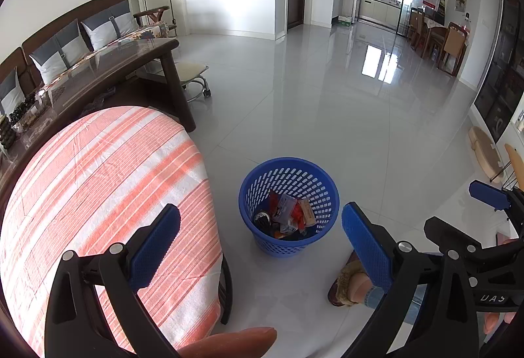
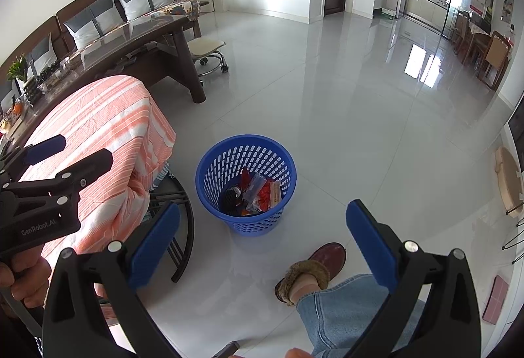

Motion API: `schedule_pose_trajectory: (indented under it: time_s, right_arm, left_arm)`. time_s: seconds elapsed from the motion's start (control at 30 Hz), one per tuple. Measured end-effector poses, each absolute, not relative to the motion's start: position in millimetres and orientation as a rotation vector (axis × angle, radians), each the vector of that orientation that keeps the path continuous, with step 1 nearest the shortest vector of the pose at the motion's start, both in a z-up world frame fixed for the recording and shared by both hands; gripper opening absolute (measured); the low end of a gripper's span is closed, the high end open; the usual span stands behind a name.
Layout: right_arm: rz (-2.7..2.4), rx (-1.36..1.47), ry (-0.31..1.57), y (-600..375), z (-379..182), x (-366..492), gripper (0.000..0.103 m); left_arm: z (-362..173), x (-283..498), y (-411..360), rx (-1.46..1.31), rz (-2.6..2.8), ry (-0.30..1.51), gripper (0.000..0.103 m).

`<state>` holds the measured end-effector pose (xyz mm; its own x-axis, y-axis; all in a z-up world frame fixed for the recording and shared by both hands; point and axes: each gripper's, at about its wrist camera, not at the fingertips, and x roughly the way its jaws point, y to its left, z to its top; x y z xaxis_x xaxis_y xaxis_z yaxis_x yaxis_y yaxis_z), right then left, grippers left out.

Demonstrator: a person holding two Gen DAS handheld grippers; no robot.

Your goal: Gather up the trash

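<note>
Left gripper [image 1: 260,238] and right gripper [image 2: 262,235] both spread, empty. Blue basket [image 1: 322,181] on the floor beyond — wrappers [image 1: 288,210] already inside. Striped tabletop [image 1: 98,181] bare; collection looks essentially finished — no loose trash visible.

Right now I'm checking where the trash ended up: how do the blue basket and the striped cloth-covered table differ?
The blue basket stands low on the floor tiles; the striped cloth-covered table rises higher beside it. The basket is perforated plastic in plain blue; the table is draped in orange-and-white striped cloth. The basket holds wrappers and other trash; no trash shows on the visible part of the table's top. Both lie ahead of the open, empty left gripper and right gripper.
</note>
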<state>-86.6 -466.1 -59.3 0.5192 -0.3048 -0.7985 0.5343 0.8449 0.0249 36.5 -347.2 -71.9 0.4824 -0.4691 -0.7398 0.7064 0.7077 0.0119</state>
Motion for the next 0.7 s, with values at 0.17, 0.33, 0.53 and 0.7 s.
schedule_pose_trajectory:
  time_s: [0.17, 0.33, 0.53, 0.7]
  right_arm:
    - [-0.512, 0.284, 0.894, -466.7, -60.7, -86.1, 0.098]
    - [-0.513, 0.282, 0.895, -467.3, -60.9, -86.0, 0.098]
    - [-0.514, 0.286, 0.900, -468.2, -62.7, -86.4, 0.098]
    - [-0.514, 0.289, 0.901, -469.0, -63.6, -87.1, 0.098]
  left_arm:
    - [-72.6, 37.1, -347.7, 0.339, -0.733, 0.784, 0.098]
    - [-73.0, 37.0, -348.2, 0.340, -0.734, 0.784, 0.098]
    - [-75.9, 37.3, -348.8, 0.346, -0.740, 0.786, 0.098]
    - [-79.3, 37.1, -351.4, 0.353, -0.744, 0.791, 0.098]
